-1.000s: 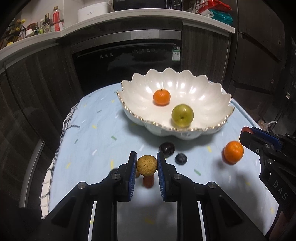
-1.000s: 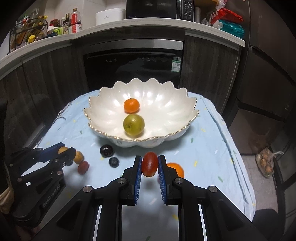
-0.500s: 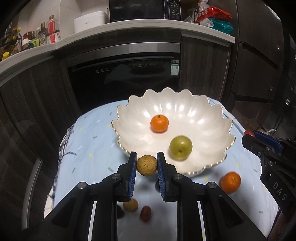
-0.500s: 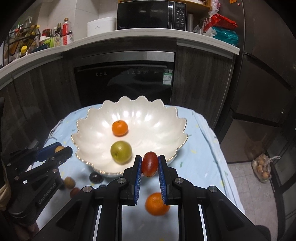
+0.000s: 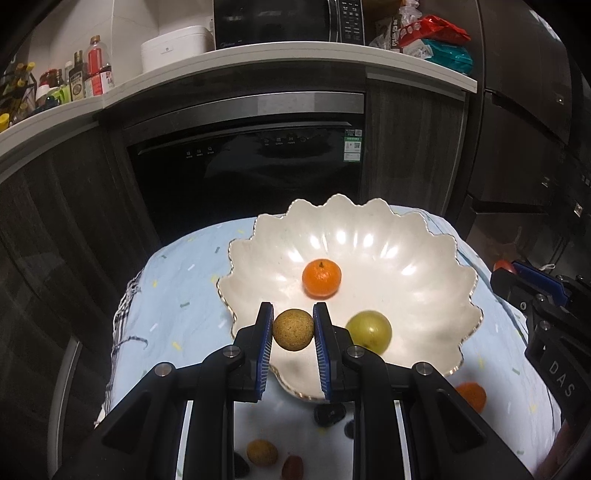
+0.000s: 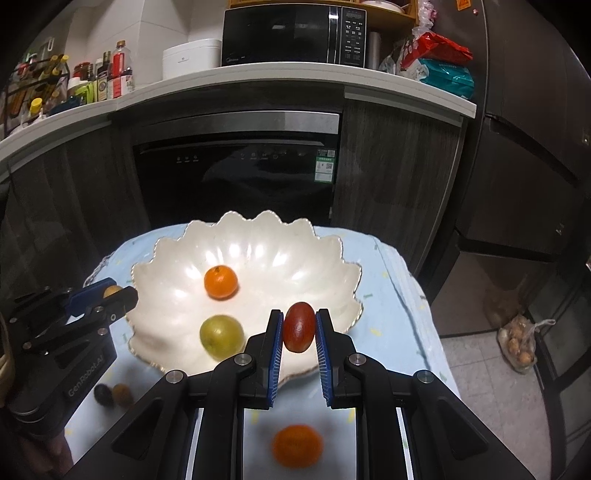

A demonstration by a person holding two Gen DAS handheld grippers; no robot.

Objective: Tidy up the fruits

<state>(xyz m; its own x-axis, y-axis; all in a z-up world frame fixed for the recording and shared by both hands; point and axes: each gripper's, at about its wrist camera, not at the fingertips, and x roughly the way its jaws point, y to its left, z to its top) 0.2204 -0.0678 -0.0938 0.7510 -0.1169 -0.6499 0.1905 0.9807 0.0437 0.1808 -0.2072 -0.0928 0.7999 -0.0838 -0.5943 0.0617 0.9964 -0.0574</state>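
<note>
Fruit still loose on the blue tablecloth [image 5: 177,332] closest to the cameras: 1 orange [image 6: 297,450] under the right gripper, plus approx 4 small pcs in the left wrist view – a tan round one [image 5: 262,452], a red one [image 5: 292,467] and 2 dark ones [image 5: 328,413], all blurred.

Next up, the grippers. Left gripper [image 5: 293,329] is clamped on a tan speckled ball-shaped fruit [image 5: 293,329], pads pressing both sides, held w/ the near-left edge of the bowl behind it. Right gripper [image 6: 298,327] is clamped on an oval red fruit [image 6: 298,327], held over the bowl's near-right edge.

Beyond them, the scalloped white bowl [image 5: 436,258] holds 2 pcs: a green apple-like fruit [image 5: 369,330] near the front and a mandarin [image 5: 321,278] at center.

Progress, as I judge it: 2 in, 2 in hand about to go in, approx 5 left on the cloth. Under halfway.

Far back: dark oven front [image 5: 251,173], counter w/ microwave [image 6: 291,35] and bottles [image 5: 88,74].
</note>
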